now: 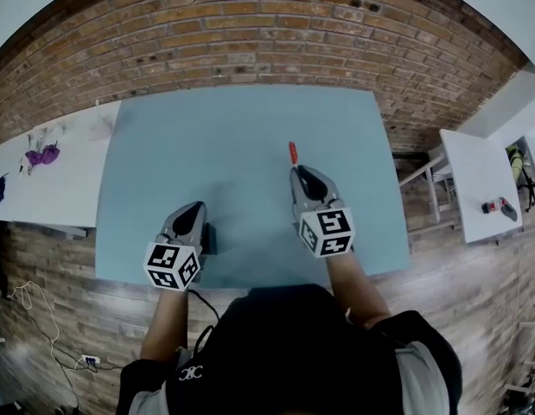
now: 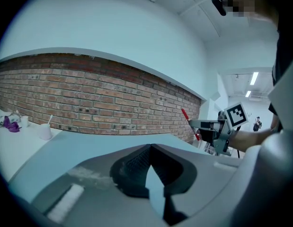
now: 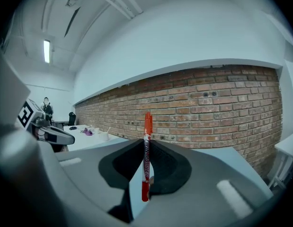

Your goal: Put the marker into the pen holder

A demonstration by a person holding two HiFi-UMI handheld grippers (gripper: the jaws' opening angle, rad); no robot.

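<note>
marker | clamped upright between right gripper jaws (red cap up)

Red brick wall, pale blue table, white side tables, ceiling strip light

The marker is slim, with a red cap, a white printed barrel and a red tail end. It stands upright, cap up, pinched at mid-barrel between the jaws of the right gripper, above the blue table.
</note>
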